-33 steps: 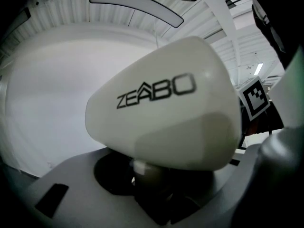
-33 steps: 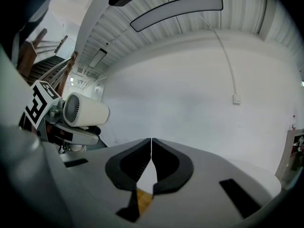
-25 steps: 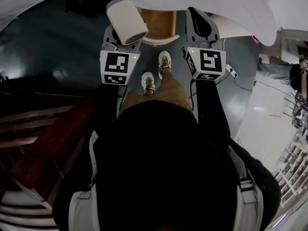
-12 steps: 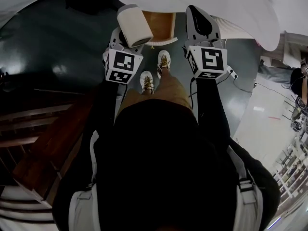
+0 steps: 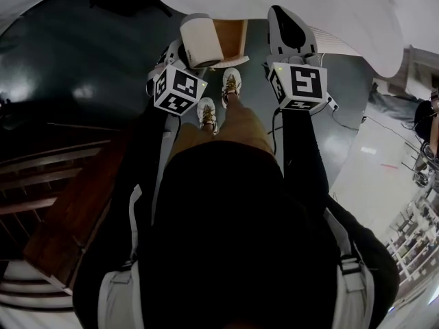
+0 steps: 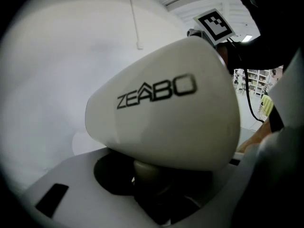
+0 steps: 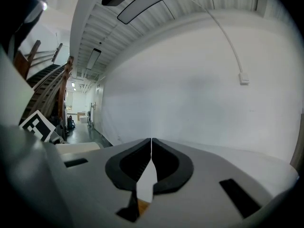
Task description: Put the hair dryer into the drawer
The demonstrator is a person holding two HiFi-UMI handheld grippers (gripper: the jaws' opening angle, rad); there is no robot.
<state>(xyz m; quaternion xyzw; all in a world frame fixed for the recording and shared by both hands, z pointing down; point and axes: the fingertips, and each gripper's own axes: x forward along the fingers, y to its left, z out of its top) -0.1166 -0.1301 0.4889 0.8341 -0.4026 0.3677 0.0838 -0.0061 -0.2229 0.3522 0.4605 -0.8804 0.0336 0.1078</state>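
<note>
A white hair dryer (image 5: 200, 40) with a round barrel hangs just left of the open drawer (image 5: 233, 34), whose wooden bottom shows under the white cabinet top. My left gripper (image 5: 184, 53) is shut on it. In the left gripper view the dryer's body (image 6: 164, 113) with black lettering fills the middle, and its handle (image 6: 148, 174) sits between the jaws of the left gripper (image 6: 151, 182). My right gripper (image 5: 291, 27) is to the right of the drawer. Its jaws meet tip to tip with nothing in them in the right gripper view (image 7: 151, 144).
The white cabinet top (image 5: 329, 12) overhangs the drawer at the far side. The person's white shoes (image 5: 221, 98) stand on the dark floor just before it. Wooden stairs (image 5: 62, 197) run along the left. A cable (image 5: 343, 112) lies on the floor at the right.
My left gripper has carried the hair dryer to the right and down toward the drawer, rolling as it went. My right gripper has drifted slightly right.
</note>
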